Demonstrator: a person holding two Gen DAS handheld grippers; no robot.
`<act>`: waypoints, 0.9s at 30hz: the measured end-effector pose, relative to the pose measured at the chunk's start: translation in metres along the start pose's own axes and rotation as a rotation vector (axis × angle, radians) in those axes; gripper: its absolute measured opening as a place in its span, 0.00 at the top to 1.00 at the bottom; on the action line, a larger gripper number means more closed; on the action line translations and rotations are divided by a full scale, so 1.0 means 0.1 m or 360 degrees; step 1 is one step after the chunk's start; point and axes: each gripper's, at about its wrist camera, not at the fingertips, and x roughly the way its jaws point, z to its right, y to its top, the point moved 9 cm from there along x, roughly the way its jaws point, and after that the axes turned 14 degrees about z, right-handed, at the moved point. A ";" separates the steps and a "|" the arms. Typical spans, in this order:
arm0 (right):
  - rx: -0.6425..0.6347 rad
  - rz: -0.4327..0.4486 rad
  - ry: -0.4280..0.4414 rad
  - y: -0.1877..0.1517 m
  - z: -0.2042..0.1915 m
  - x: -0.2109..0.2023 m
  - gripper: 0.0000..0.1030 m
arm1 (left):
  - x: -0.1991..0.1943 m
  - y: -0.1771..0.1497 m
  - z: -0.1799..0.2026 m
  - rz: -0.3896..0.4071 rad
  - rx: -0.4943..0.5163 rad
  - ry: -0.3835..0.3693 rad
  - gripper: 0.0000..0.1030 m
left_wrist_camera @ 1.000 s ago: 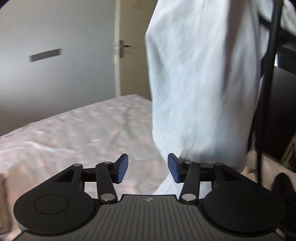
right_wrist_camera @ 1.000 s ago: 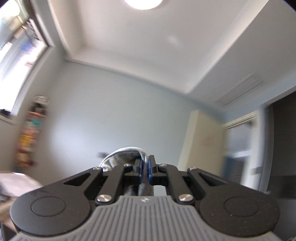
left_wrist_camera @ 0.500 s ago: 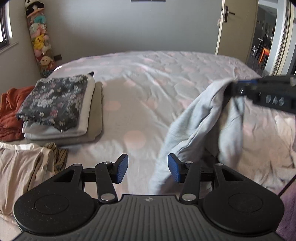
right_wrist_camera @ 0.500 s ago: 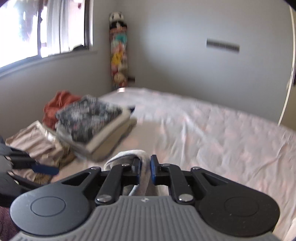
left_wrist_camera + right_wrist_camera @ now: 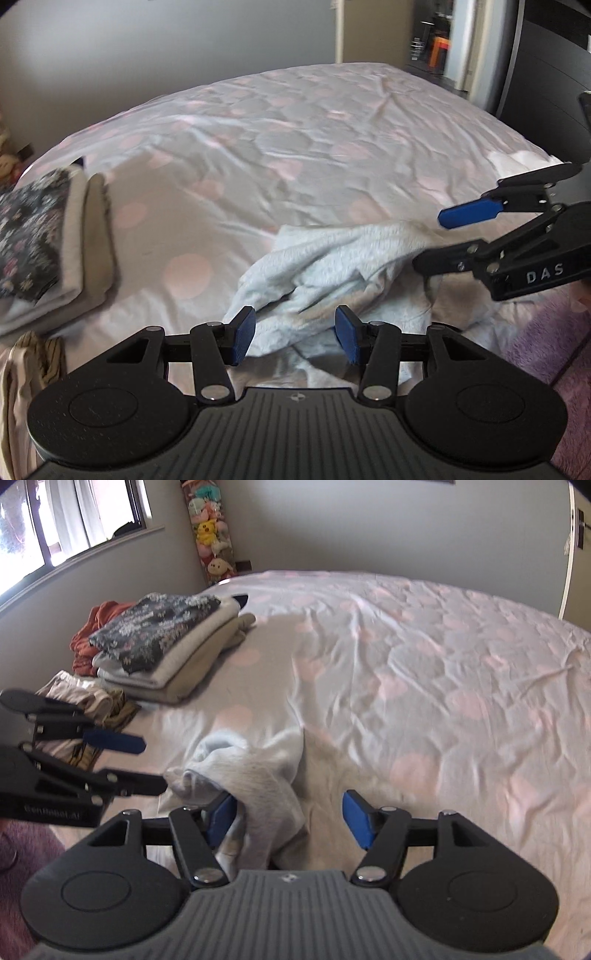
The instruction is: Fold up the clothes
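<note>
The pale blue garment lies in a crumpled heap on the near edge of the bed, because the right gripper is opening its fingers to let go, while the left gripper, fingers apart and holding nothing, waits just beside it, and the folded stack sits far left.

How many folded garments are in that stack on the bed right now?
3 visible in the folded stack near the bed's window side: dark floral on top, white beneath, beige at the bottom. More thin layers may be hidden.
</note>
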 end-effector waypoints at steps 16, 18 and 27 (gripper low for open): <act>0.0009 -0.0302 -0.0152 -0.85 0.37 -0.33 0.36 | 0.42 -0.34 1.00 -0.0130 0.0554 -0.0353 0.50; 0.0102 -0.0382 -0.0158 -0.93 0.47 -0.31 0.36 | 0.54 -0.41 1.10 -0.0136 0.0592 -0.0358 0.50; 0.0219 -0.0624 -0.0209 -1.23 0.59 0.11 0.36 | 0.93 -0.49 1.05 -0.0072 0.0448 -0.0210 0.58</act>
